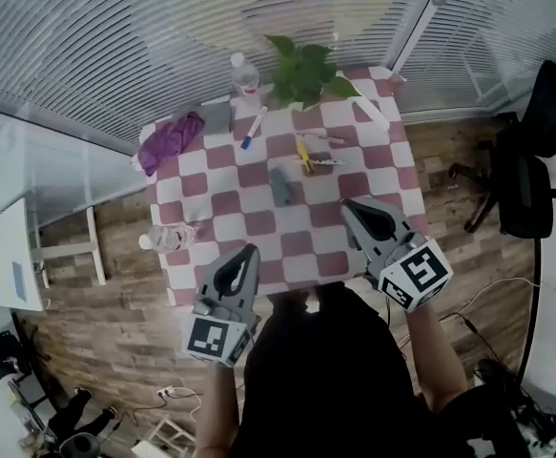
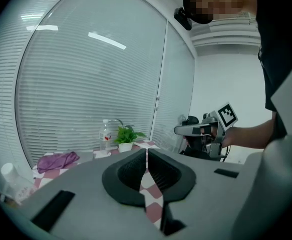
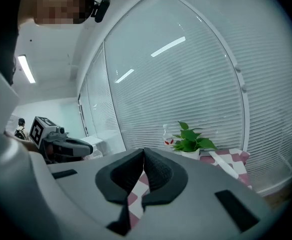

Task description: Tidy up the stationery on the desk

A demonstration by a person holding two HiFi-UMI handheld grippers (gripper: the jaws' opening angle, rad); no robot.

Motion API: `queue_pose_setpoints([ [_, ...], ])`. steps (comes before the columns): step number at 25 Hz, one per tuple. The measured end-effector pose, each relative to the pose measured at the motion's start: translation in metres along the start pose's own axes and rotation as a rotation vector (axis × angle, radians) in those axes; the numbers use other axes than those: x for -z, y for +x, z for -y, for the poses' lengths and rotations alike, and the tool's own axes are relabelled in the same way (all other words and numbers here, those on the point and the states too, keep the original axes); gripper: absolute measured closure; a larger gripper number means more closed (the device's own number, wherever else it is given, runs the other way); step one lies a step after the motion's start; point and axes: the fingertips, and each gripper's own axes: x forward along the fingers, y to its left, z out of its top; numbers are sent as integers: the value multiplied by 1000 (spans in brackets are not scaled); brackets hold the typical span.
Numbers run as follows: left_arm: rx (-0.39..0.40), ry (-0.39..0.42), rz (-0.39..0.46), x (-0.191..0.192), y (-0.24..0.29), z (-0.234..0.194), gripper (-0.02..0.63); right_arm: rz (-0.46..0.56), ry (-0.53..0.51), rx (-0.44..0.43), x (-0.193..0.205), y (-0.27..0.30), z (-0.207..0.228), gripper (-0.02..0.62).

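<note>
Stationery lies on the checkered table (image 1: 258, 222): a blue-and-white marker (image 1: 253, 128), a yellow pen (image 1: 303, 156) among a few small pieces, and a grey pencil case (image 1: 281, 186) near the middle. My left gripper (image 1: 250, 250) hovers shut and empty over the table's near edge; in its own view the left gripper's (image 2: 146, 150) jaws meet with nothing between them. My right gripper (image 1: 345, 203) hangs shut and empty above the near right part of the table, its jaws likewise touching in the right gripper view (image 3: 143, 150). Both are well short of the stationery.
A potted plant (image 1: 303, 74) and an upright water bottle (image 1: 245, 72) stand at the far edge. At the far left lies a purple cloth (image 1: 171, 139) beside a grey block (image 1: 216, 117). A second bottle (image 1: 168, 238) lies at the left edge. An office chair (image 1: 530, 184) stands to the right.
</note>
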Motion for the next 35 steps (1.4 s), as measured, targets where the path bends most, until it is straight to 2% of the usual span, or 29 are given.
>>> queue_pose_setpoints([
  [3, 12, -5, 32, -6, 22, 8, 569, -29, 18, -31, 7, 7, 13, 574],
  [9, 11, 5, -3, 5, 56, 22, 569, -87, 30, -77, 32, 13, 28, 574],
  [13, -13, -20, -36, 21, 76, 17, 568, -117, 33, -103, 45, 20, 36, 574],
  [19, -71, -10, -84, 42, 99, 3, 568, -159, -1, -142, 61, 30, 37, 574],
  [24, -119, 11, -135, 73, 117, -16, 565, -172, 4, -141, 77, 34, 40, 574],
  [25, -129, 10, -146, 79, 121, -21, 551, -176, 7, -137, 80, 35, 41, 574],
  [26, -137, 2, -158, 85, 125, -25, 483, -179, 12, -132, 84, 35, 42, 574],
  [27, -143, -9, -167, 91, 129, -29, 448, -181, 16, -127, 87, 35, 43, 574],
  [31, -140, -50, -189, 114, 146, -36, 440, -198, 27, -109, 102, 36, 45, 574],
  [35, -163, -63, -234, 138, 164, -42, 400, -216, 43, -92, 113, 35, 46, 574],
])
